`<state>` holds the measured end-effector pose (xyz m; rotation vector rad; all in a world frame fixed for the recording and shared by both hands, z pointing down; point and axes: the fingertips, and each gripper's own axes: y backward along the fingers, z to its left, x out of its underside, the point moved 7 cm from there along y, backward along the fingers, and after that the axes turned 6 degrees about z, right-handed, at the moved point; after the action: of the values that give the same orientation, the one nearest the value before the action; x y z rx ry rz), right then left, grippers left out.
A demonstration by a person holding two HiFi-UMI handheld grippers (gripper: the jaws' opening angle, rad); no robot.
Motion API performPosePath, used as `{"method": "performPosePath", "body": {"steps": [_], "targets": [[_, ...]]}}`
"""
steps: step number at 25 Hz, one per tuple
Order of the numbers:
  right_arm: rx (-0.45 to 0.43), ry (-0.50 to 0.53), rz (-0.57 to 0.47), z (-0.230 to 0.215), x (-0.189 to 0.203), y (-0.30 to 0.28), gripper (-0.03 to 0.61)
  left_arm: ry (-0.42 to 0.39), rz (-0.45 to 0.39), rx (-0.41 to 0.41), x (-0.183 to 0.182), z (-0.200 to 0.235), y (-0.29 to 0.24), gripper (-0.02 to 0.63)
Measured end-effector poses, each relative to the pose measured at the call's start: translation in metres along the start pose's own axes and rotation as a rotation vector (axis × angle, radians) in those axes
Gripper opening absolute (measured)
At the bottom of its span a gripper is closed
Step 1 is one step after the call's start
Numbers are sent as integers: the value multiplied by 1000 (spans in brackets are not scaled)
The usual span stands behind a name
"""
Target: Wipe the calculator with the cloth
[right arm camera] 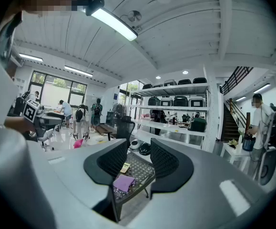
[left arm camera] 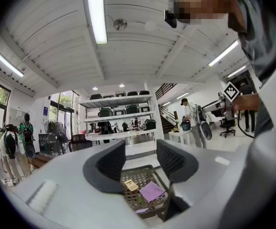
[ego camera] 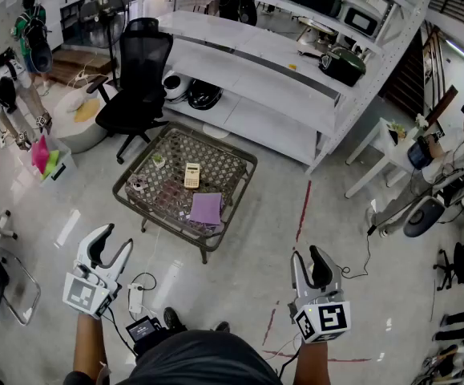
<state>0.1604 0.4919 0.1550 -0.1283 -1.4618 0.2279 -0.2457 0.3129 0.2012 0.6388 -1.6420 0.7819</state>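
Well back from the wicker table (ego camera: 223,171), holds left gripper (ego camera: 111,243) and right gripper (ego camera: 308,257) level, jaws apart and empty, probably to line up on cloth (ego camera: 206,208) and calculator (ego camera: 192,175).

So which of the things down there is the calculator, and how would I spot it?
In front of the long white shelving stands a low woven table. Near the middle of its top lies the calculator, just beyond the flat purple cloth. It is a small, narrow, cream-coloured rectangle, while the cloth is wider and purple.
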Motion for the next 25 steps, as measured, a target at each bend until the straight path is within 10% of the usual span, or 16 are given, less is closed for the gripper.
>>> {"method": "performPosePath", "body": {"steps": [25], "targets": [[33,-26,-18,55,-19,-7,130,39,-50,52,27,47,18,259]]}}
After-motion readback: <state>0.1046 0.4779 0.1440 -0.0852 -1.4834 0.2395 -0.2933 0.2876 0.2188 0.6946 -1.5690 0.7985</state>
